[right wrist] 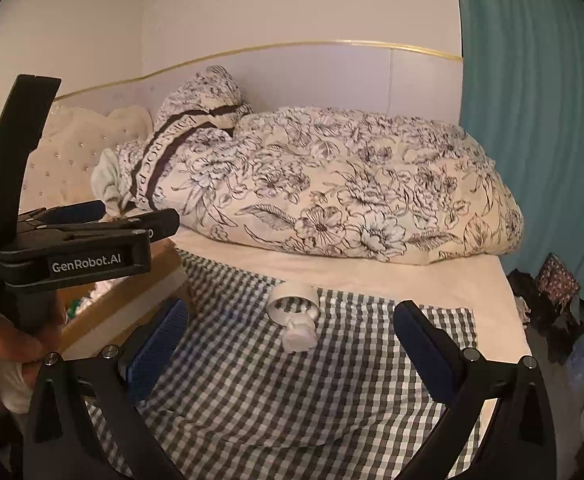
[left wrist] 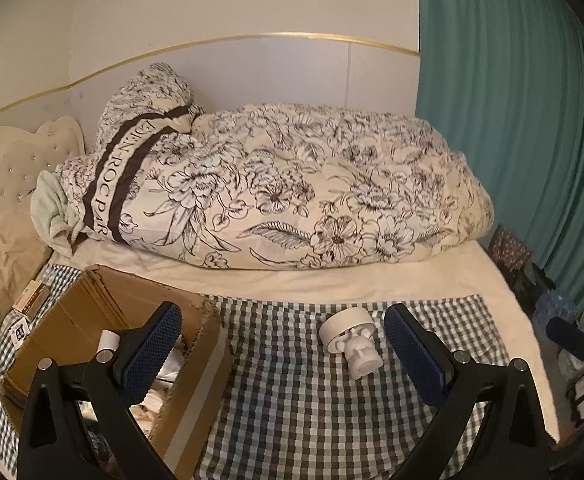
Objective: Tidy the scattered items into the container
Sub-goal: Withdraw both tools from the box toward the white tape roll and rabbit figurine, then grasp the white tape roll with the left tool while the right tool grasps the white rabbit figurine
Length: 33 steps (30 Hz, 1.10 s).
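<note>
Left gripper (left wrist: 282,336) spread wide, blue textured pads (left wrist: 152,352) far apart, nothing between them. Left pad poised over the open brown cardboard box (left wrist: 72,320), right pad over the green-and-white checked cloth (left wrist: 292,400). Between the two pads, farther out on the cloth, a white plastic piece with a round ring base and a stubby knobbed stem (left wrist: 350,340), lying on its side, apart from both fingers and just right of the box. Inside the box, a small white cylinder (left wrist: 108,339) and pale crumpled items, partly hidden by the finger. Left of the box, a small printed carton (left wrist: 30,300) flat on the bed.

Right gripper (right wrist: 290,332) likewise opened wide, empty, blue pads (right wrist: 158,350) hanging above the same checked cloth (right wrist: 272,400). Same white ringed piece (right wrist: 295,314) lying ahead between the pads, untouched, near the cloth's far edge. At left in this view, the other black tool seen side-on, marked "GenRobot.AI", held by a hand (right wrist: 4,354), in front of the cardboard box (right wrist: 124,300).

Beyond, a rolled cream quilt printed with dark flowers (left wrist: 292,184) across the bed, a cream tufted headboard (left wrist: 8,168) at left, a teal pleated curtain (left wrist: 524,120) at right.
</note>
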### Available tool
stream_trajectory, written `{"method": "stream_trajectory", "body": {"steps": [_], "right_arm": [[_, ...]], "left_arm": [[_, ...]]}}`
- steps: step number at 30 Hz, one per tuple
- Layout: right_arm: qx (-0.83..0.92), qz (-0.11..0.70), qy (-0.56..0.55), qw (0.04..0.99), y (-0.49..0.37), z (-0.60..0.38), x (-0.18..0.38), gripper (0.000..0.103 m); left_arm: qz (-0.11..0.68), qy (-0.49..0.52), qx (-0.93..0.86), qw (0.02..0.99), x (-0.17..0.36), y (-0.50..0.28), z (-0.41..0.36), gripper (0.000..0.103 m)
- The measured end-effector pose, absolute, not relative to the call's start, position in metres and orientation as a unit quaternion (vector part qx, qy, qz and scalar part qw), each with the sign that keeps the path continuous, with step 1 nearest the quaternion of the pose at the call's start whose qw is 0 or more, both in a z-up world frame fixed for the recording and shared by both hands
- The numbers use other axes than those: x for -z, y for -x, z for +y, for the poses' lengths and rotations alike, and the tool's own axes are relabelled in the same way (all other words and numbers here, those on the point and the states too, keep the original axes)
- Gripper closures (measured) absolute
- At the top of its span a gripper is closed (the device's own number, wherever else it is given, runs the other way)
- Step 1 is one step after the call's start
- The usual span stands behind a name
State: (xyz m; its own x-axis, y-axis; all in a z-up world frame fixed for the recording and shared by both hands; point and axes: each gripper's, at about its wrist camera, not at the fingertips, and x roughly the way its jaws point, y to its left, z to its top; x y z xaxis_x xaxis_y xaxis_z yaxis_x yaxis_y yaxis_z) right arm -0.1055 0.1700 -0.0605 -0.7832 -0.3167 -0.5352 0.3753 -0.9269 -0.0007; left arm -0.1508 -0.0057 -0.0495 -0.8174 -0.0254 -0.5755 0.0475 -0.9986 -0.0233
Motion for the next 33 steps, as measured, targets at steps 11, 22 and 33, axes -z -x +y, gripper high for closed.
{"method": "stream_trajectory", "body": {"steps": [11, 22, 33], "right_arm": [[0.935, 0.052, -0.309, 0.169, 0.139, 0.177, 0.095, 0.0], [0.918, 0.051, -0.354, 0.169, 0.169, 0.172, 0.135, 0.0], [0.899, 0.047, -0.404, 0.159, 0.195, 0.175, 0.173, 0.0]], "left_arm": [[0.001, -0.334, 0.943, 0.014, 0.088, 0.188, 0.008, 0.0], [-0.04, -0.369, 0.928, 0.017, 0.125, 0.211, 0.019, 0.0], [-0.013, -0.435, 0.9, -0.023, 0.174, 0.242, 0.025, 0.0]]}}
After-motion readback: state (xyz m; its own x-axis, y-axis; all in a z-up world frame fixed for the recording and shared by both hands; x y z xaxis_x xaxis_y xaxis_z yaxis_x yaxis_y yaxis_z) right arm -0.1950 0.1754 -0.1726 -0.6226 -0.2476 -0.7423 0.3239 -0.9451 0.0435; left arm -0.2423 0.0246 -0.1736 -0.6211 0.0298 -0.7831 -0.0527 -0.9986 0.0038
